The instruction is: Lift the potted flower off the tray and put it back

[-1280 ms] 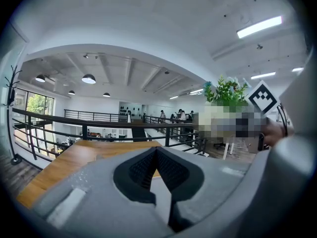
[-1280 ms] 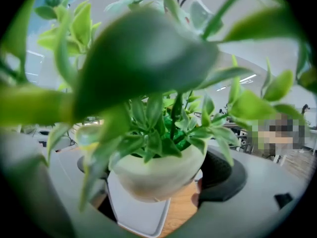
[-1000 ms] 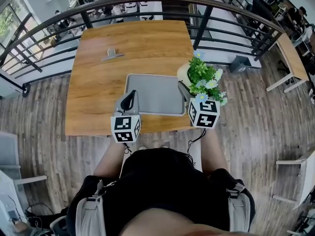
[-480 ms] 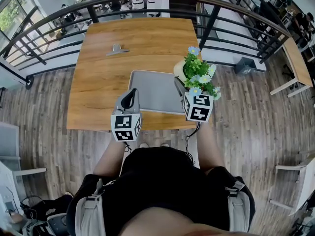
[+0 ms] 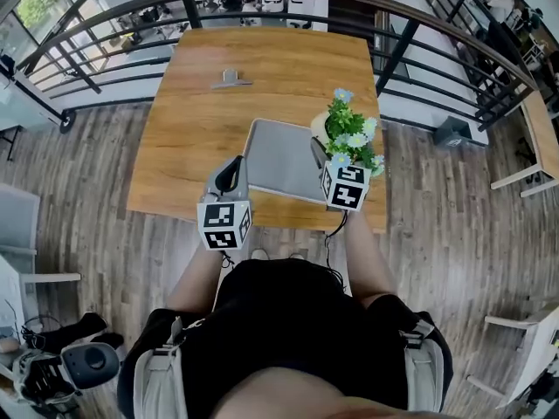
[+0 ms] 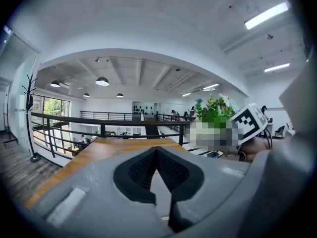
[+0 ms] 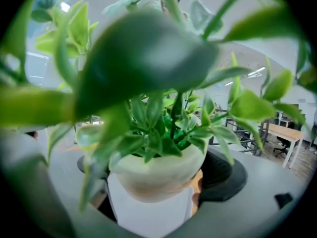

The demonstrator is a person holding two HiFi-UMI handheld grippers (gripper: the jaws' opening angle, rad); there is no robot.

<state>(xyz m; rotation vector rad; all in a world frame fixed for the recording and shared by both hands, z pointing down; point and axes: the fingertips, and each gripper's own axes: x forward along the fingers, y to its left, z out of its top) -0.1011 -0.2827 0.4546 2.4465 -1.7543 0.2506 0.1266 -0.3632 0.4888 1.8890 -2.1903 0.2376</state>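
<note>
The potted flower (image 5: 349, 138), green leaves with pale blue and white blooms in a cream pot, hangs over the right edge of the grey tray (image 5: 279, 160). My right gripper (image 5: 327, 147) is shut on the pot. In the right gripper view the cream pot (image 7: 158, 170) fills the space between the jaws, and leaves block most of the view. My left gripper (image 5: 229, 175) hovers by the tray's near left corner with nothing in it. In the left gripper view that left gripper (image 6: 157, 155) has its jaws closed together.
The tray lies on a wooden table (image 5: 192, 138) that has a metal clip (image 5: 229, 78) near its far side. A black railing (image 5: 113, 24) runs behind the table. Wood floor surrounds it, and a person's body fills the bottom of the head view.
The right gripper with the flower has drifted slightly left and looks smaller, as if lower over the tray's right edge. The head view has shifted. The left gripper has kept its place.
</note>
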